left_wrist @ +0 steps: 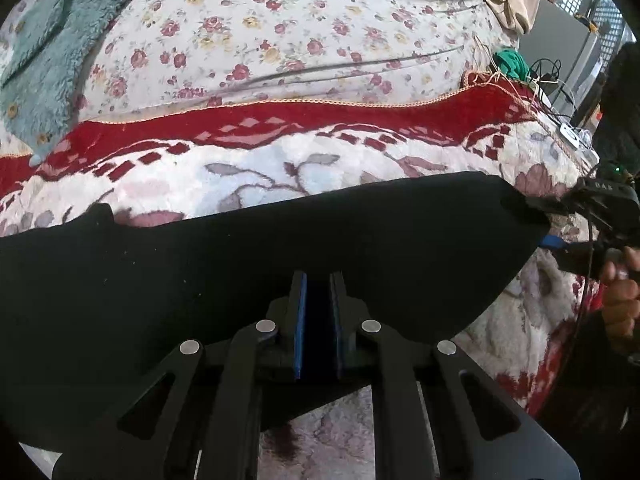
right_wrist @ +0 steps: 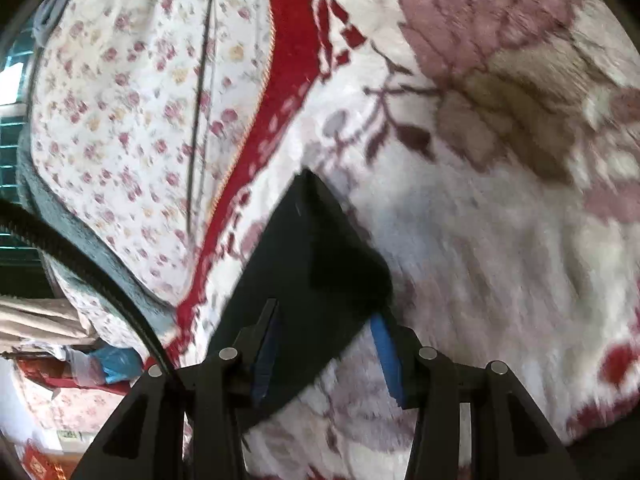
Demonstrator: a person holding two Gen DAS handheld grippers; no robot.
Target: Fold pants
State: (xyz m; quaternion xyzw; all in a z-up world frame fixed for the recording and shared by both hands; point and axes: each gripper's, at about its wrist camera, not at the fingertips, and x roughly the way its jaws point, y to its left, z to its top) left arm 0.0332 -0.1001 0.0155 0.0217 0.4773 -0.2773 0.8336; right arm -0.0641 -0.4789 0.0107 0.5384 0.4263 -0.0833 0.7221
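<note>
Left gripper [left_wrist: 319, 280] sat nearest the lens in the left wrist view, its blue pads pressed close together on a fold of the black pants [left_wrist: 240, 264]. Pants stretched as a dark band across the lower half of that view, lying over a plush blanket [left_wrist: 280, 160] with a red border and pale flower pattern. Behind it, a floral sheet [left_wrist: 280, 28]; a teal fleece [left_wrist: 52, 52] at the upper left.

At the right edge, the right gripper [left_wrist: 552, 228] met the far end of the pants, a hand [left_wrist: 620, 292] behind it on the handle.

Right wrist view was motion-blurred. Right gripper [right_wrist: 326, 340] had its jaws partly spread, a corner of the pants [right_wrist: 312, 256] running down between them. Cloth covered the left pad; the right pad looked bare and clear of the fabric, so a firm pinch could not be confirmed. Blanket [right_wrist: 500, 240] filled the rest, with the sheet [right_wrist: 132, 120] at the left.
</note>
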